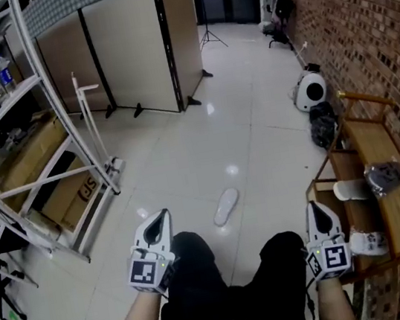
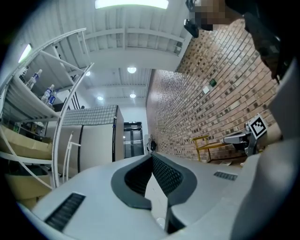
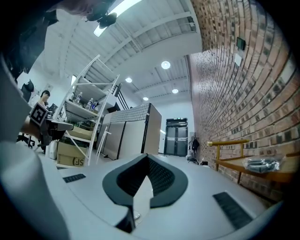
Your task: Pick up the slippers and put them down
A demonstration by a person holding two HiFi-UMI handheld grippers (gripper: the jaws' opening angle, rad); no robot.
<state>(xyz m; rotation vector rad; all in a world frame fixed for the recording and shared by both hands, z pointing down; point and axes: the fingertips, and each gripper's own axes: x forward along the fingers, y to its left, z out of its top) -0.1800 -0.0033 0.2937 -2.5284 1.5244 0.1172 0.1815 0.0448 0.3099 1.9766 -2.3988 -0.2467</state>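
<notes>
1. the left gripper point(image 1: 161, 217) and right gripper point(image 1: 317, 211) both have their jaws pressed together with nothing between them.
2. one pale slipper point(image 1: 227, 206) lies flat on the floor point(image 1: 183, 150) ahead, between the two grippers and apart from both.
3. risk: jaws that arrive unopened would likely shove the slipper across the glossy tile.
4. risk: the slipper looks thin and flat, so a shallow pinch could slide off on the lift.

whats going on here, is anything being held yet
A person holds a claw in each hand above the tiled floor. The left claw and right claw are both shut with nothing between them. A white slipper lies on the floor ahead, untouched. A wooden rack stands by the brick wall at the right.
</notes>
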